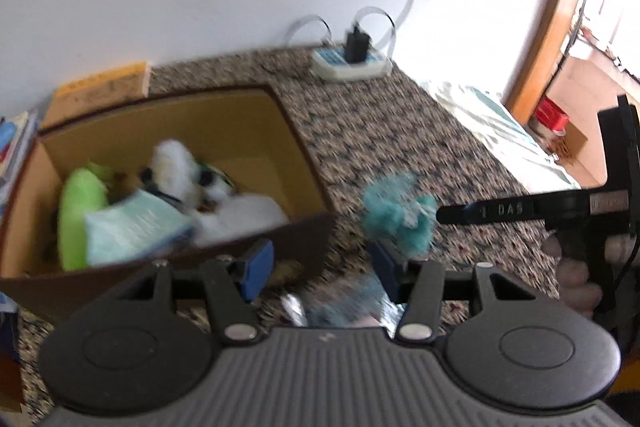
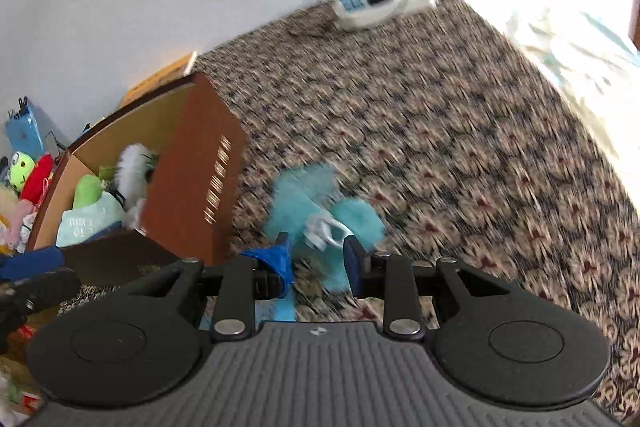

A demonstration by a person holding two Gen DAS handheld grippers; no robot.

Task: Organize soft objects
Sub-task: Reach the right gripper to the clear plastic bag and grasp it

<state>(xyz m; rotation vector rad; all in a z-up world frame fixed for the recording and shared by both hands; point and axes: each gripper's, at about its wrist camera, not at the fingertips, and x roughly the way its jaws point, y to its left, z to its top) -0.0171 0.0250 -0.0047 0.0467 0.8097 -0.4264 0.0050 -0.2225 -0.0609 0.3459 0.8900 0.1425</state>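
The patterned desk (image 2: pixel 460 147) carries a cardboard box (image 1: pixel 240 123) that already holds several soft things: a white plush (image 1: pixel 176 167), a green plush (image 1: pixel 78 211) and a pale mint cushion (image 1: pixel 128 231), so much of the sorting looks done. One teal fluffy toy (image 2: pixel 316 203) is outside the box, just beside its brown wall. The right tool (image 2: pixel 318 255) has its fingers either side of the toy's white part; through the blur it seems clenched on it, though I cannot be sure. The left tool (image 1: pixel 320 267) is released, grasping nothing, near the box's front edge. What is left, I judge, is moving this toy into the box.
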